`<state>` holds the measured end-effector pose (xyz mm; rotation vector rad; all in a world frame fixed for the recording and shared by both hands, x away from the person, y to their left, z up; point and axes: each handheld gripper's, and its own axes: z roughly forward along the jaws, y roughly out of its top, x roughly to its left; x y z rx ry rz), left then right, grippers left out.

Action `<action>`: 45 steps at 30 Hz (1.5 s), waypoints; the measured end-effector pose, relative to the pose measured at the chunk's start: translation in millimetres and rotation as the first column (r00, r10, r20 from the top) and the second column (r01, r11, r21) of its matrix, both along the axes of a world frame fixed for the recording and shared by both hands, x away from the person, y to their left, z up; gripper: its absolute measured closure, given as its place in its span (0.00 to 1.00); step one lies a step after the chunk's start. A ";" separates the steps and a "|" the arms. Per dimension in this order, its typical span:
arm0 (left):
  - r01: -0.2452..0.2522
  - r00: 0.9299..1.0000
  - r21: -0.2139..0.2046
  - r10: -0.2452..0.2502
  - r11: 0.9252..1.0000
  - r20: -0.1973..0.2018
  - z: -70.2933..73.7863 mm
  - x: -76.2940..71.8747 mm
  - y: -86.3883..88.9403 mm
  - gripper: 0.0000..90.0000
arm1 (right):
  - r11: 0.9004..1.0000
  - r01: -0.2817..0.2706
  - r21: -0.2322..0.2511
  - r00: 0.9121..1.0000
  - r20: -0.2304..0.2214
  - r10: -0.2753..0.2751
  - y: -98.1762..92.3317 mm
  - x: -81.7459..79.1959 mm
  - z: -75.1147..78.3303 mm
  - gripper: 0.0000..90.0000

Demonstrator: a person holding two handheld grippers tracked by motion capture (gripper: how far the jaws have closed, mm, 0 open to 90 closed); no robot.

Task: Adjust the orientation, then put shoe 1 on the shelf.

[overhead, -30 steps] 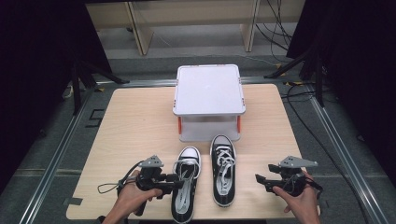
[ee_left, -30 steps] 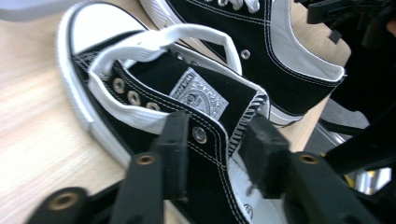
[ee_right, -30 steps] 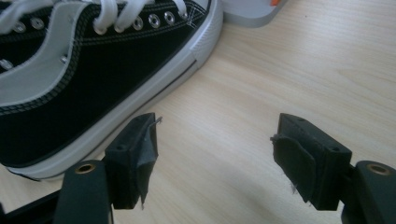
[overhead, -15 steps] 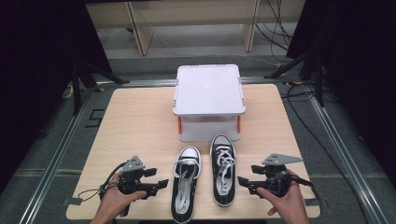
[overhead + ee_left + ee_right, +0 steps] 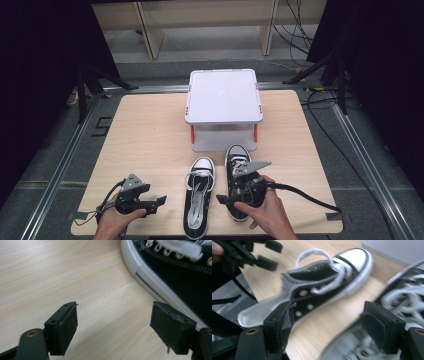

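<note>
Two black-and-white canvas sneakers lie side by side near the table's front edge, toes pointing away. The left sneaker (image 5: 198, 197) (image 5: 324, 282) has loose white laces. My right gripper (image 5: 224, 196) (image 5: 328, 312) hovers open over the right sneaker (image 5: 238, 156) (image 5: 404, 297), its jaws pointing left toward the gap between the shoes. Left of the left sneaker, my left gripper (image 5: 159, 204) (image 5: 113, 312) sits low over bare wood. It is open and holds nothing. The left sneaker's white rubber side (image 5: 150, 282) is just beyond its right jaw.
A white lidded box (image 5: 223, 97) with orange latches stands behind the sneakers at mid-table. The wooden table (image 5: 145, 135) has bare areas left and right. A black cable (image 5: 305, 195) trails right from the right gripper. Dark stands and cables surround the table.
My right gripper has moved left from the table's right side to over the right sneaker. The left gripper has drifted left and toward the front edge.
</note>
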<state>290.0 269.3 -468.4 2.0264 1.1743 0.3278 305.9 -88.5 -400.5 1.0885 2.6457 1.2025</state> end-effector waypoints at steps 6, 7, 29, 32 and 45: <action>0.002 1.000 0.022 -0.002 1.000 -0.002 -4.4 -3.8 0.2 0.23 | 0.999 -0.033 -0.025 0.999 -0.015 0.033 24.3 3.8 4.7 0.30; 0.000 1.000 0.020 0.000 1.000 -0.001 -4.9 -4.0 0.0 0.23 | 0.999 -0.039 -0.028 0.999 -0.001 0.039 27.6 5.9 3.8 0.30; 0.007 1.000 0.029 -0.006 1.000 -0.011 -8.6 -5.5 1.2 0.23 | 0.997 -0.053 -0.048 0.996 -0.071 0.050 49.8 12.6 -16.4 0.28; 0.006 1.000 0.035 -0.006 0.999 -0.012 -8.7 -5.5 1.6 0.23 | 0.998 -0.044 -0.039 0.996 -0.079 0.041 50.0 12.1 -15.4 0.28; 0.009 1.000 0.030 -0.008 1.000 -0.019 -11.0 -6.3 3.2 0.23 | 0.994 -0.067 -0.085 0.997 -0.051 0.063 63.8 11.7 -18.6 0.31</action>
